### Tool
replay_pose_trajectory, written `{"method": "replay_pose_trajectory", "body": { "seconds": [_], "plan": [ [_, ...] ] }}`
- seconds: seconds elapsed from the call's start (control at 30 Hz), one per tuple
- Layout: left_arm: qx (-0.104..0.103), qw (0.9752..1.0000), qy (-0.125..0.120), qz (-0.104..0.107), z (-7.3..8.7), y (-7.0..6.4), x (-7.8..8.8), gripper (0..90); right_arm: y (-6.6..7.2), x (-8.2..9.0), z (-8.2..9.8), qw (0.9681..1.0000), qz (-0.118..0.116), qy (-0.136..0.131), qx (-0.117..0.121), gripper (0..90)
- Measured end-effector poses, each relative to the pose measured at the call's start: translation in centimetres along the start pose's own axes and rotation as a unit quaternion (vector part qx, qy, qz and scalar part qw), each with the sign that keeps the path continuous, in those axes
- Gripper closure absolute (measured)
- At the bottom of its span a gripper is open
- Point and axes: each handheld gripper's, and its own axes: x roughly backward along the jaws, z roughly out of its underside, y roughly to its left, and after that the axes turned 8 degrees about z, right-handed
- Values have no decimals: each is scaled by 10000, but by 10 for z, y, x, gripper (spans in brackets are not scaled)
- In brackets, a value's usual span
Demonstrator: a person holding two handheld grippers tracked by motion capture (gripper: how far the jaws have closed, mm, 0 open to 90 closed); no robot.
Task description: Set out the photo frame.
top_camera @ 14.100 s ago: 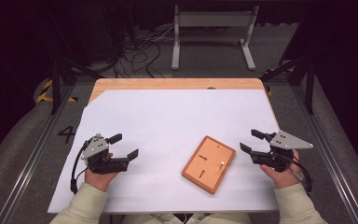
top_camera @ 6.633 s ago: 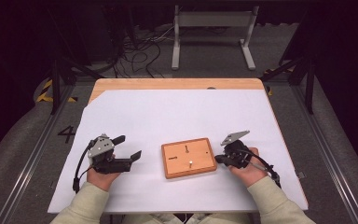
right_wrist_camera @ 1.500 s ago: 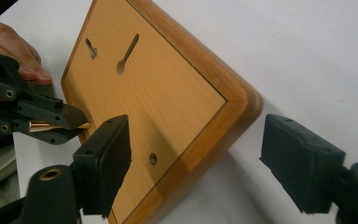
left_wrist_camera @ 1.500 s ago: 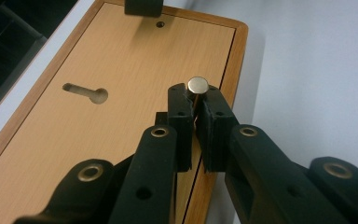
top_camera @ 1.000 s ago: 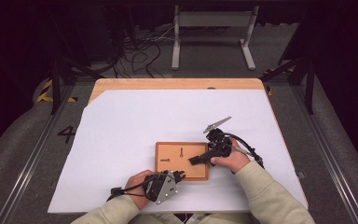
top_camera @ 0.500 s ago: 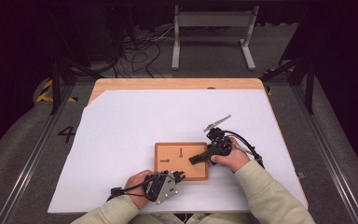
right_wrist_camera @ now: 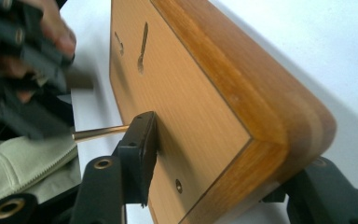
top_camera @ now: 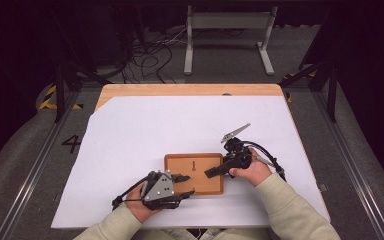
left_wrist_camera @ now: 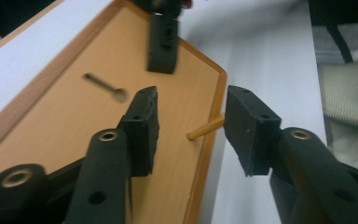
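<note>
Board [top_camera: 194, 173] sits on the white sheet [top_camera: 130, 135] near my edge of the table, a thin peg [left_wrist_camera: 206, 128] sticking out of its near side. My left gripper [top_camera: 184, 184] has just been opening; its jaws now stand spread on either side of the peg, and I can't tell whether the right-hand pad still touches its tip. My right gripper [top_camera: 214, 172] has just been closing and now straddles the board's right edge, one jaw on top and one beneath; the lower pad is hidden, so whether it truly clamps I cannot tell.

To do this step well, I judge I should keep the right side steady so the board doesn't slide, and draw the left gripper back along the peg's line rather than sideways.

My left gripper view shows the peg between the pads and a slot [left_wrist_camera: 103, 86] in the board's face. My right gripper view shows the board's thick rounded corner [right_wrist_camera: 303, 126] and the peg [right_wrist_camera: 100, 132] from the side.
</note>
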Motion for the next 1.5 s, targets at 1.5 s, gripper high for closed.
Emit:
{"method": "replay_pose_trajectory", "body": {
  "seconds": [1.5],
  "plan": [
    [1254,9798,-1243,-942,21,36,68,467,27,33,-4,9639,616,-760,2477,710]
  ]
}}
